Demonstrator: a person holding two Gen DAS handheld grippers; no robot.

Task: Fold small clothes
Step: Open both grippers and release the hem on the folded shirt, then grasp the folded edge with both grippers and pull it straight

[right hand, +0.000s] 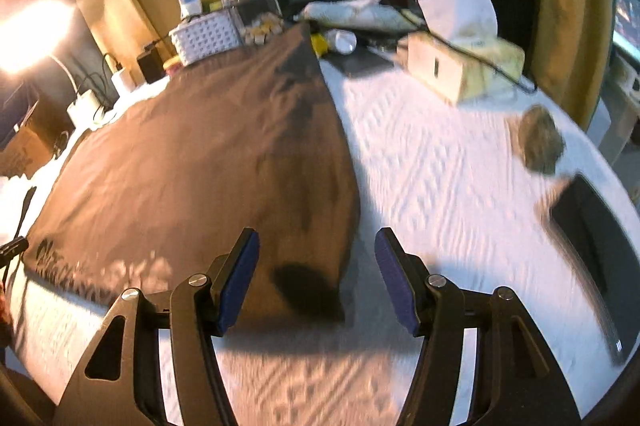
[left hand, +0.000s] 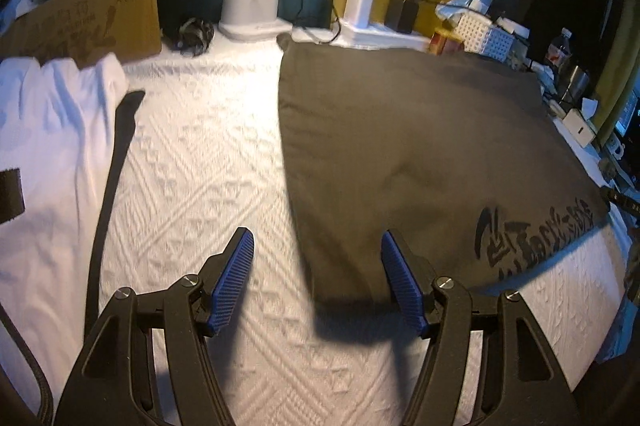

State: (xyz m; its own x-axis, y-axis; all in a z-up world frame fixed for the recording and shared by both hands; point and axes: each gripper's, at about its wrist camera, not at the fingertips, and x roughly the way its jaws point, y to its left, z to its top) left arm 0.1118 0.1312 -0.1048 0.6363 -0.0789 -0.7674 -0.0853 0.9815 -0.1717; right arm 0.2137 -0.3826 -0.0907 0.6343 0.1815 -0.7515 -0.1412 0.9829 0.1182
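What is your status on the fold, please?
Left gripper open, right gripper open, both empty. Brown shirt flat on bedspread, ungripped. White shirt aside, nothing blocking.

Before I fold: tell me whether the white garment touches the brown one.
Apart. The left wrist view shows a wide strip of bare white bedspread between the white garment and the brown garment.

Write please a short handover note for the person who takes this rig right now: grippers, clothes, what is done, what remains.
Left gripper: open, empty, above the near left corner of the dark brown printed cloth garment.
Right gripper: open, empty, above that garment's near right corner.
The garment lies flat on the white textured bedcover, black print at the near edge. A white garment with a black stripe lies to its left.
Done: brown garment looks spread or partly folded; I cannot tell which.
Left: grip both near corners, fold; then the white one.
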